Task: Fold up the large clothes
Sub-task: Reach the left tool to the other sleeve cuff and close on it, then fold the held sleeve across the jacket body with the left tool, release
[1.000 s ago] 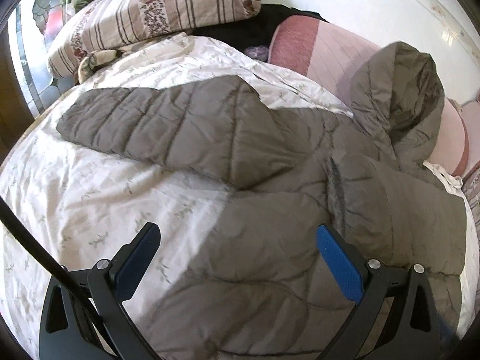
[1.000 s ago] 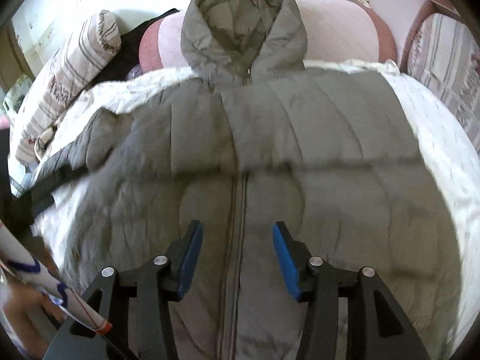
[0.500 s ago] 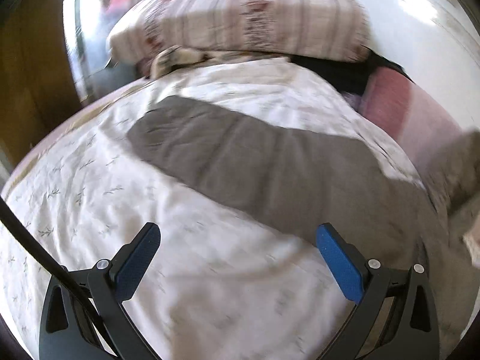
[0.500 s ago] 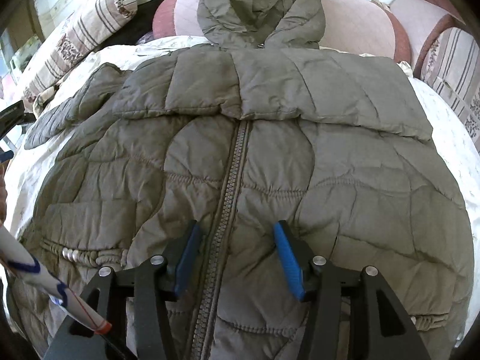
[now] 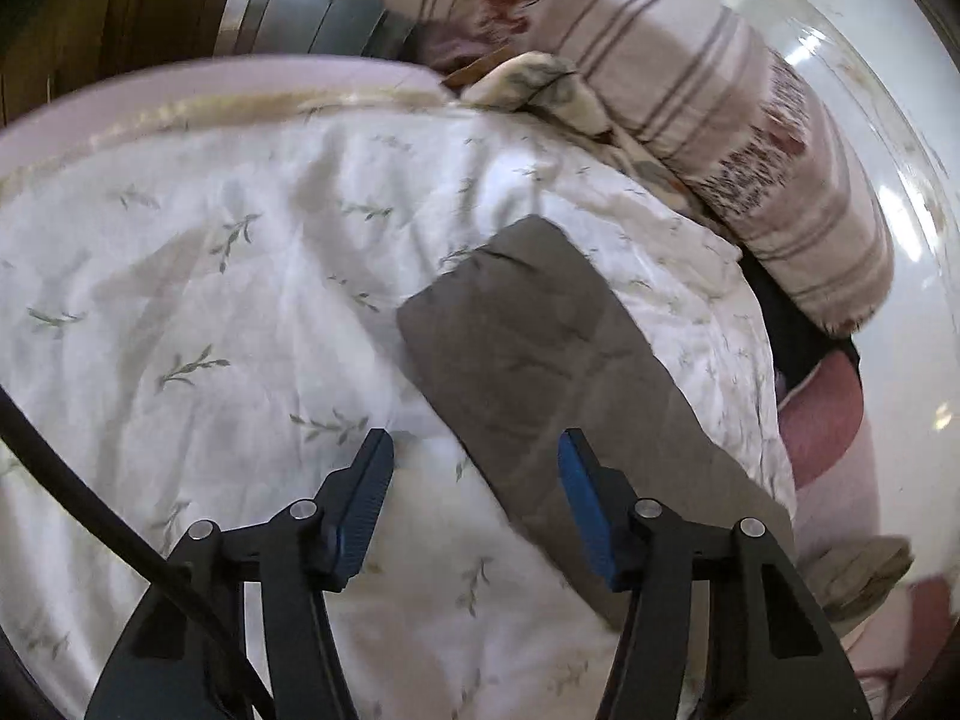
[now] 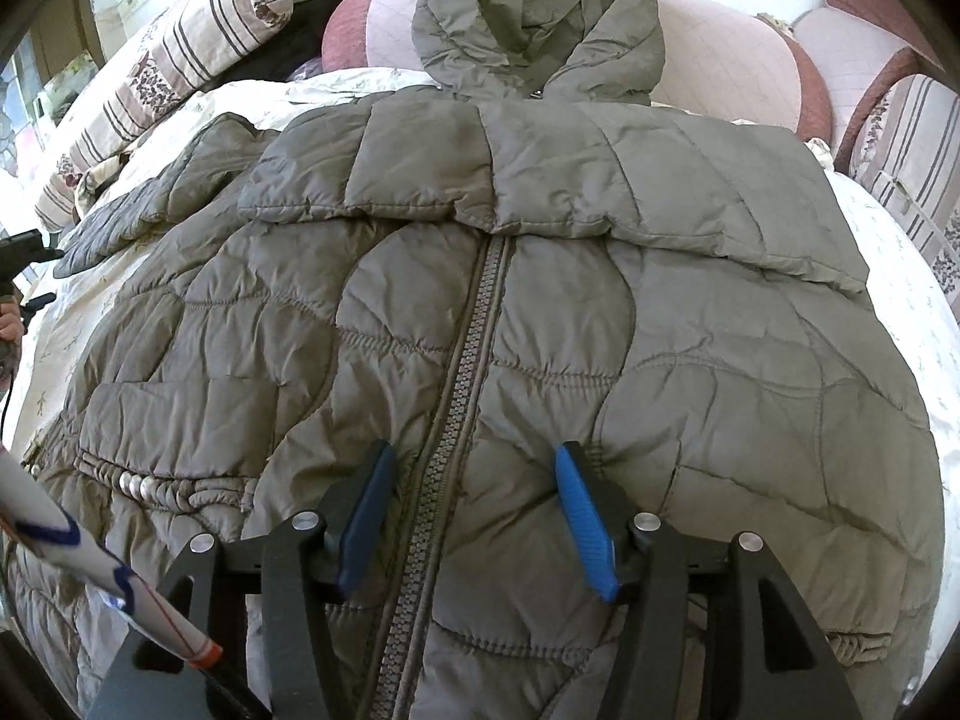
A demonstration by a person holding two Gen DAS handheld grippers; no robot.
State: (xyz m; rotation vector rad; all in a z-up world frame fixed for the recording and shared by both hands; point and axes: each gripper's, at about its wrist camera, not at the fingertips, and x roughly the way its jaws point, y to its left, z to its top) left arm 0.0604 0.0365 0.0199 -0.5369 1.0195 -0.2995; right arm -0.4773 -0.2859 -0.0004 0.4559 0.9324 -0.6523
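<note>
A grey quilted hooded jacket [image 6: 540, 330] lies front up and zipped on the bed, hood [image 6: 534, 18] toward the cushions. Its left sleeve [image 5: 540, 360] stretches out over the sheet. My left gripper [image 5: 477, 468] hovers at the sleeve's near edge, jaws closing; the right fingertip is over the sleeve, the left one over the sheet, and nothing is pinched. In the right wrist view it shows small at the far left [image 6: 33, 273] by the cuff. My right gripper [image 6: 474, 480] rests low on the jacket's front, jaws opening, straddling the zipper [image 6: 462, 372].
A white leaf-print sheet [image 5: 210, 300] covers the bed. A striped pillow [image 5: 750, 120] and pink cushions [image 6: 720, 60] line the head end, with a black garment [image 6: 300, 42] between them. The bed's edge [image 5: 180, 102] meets wooden furniture [image 5: 120, 0]. A white paper roll [image 6: 90, 570] crosses the lower left.
My left gripper swept left along the sleeve from the jacket's body to near the cuff, rolled, and its jaws narrowed. My right gripper sank closer to the jacket front, jaws slightly wider.
</note>
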